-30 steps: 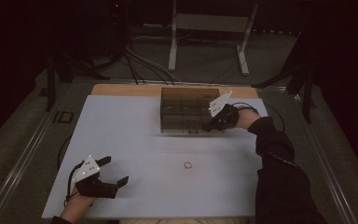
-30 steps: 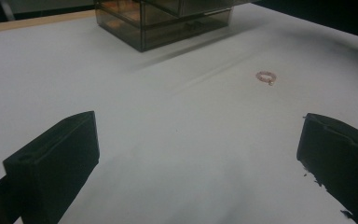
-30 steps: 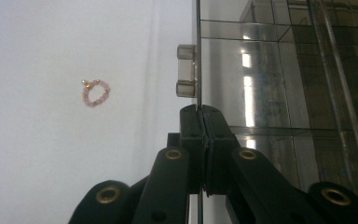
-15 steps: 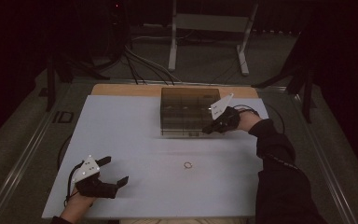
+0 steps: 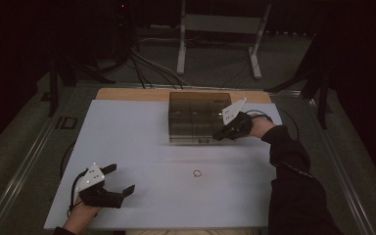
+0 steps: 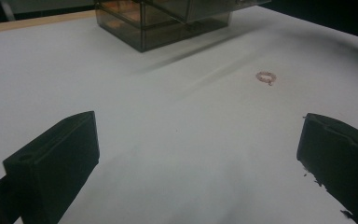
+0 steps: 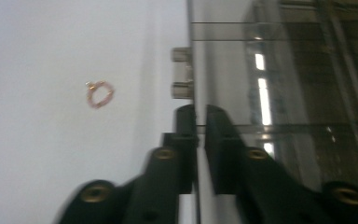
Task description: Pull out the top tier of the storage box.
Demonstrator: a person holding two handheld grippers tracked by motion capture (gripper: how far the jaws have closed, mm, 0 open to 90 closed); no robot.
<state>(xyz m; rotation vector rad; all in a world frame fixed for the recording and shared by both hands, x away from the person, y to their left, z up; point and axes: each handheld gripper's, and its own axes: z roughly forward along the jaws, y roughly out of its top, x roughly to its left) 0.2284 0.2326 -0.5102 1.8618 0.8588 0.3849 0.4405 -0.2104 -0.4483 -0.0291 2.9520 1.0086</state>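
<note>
Right hand-held gripper (image 5: 220, 135) sits at the front right corner of the smoky clear box (image 5: 196, 117), far side of the worktop (image 5: 142, 147). The right forearm, in a dark sleeve, reaches forward from the bottom right and bends inward at the wrist, so the gripper points left, toward the box. In the right gripper view the right hand-held gripper (image 7: 199, 116) has its two jaws nearly together, with a thin clear edge of the box running between them; a narrow gap shows there. The jaws have just been opening a little. Whether the pads press that edge or only flank it I cannot quite tell, the picture being soft; it looks loosened. A small latch (image 7: 182, 73) on the box front lies just beyond the jaw tips.

Left hand-held gripper (image 5: 120, 183) rests low at the near left of the worktop, hand under it at the table's edge, jaws pointing right and spread wide, nothing between them. The left gripper view shows the same: left hand-held gripper (image 6: 200, 154) with jaws far apart over bare white surface.

A small pinkish ring (image 5: 197, 173) lies alone on the worktop in front of the box, well apart from both grippers.
</note>
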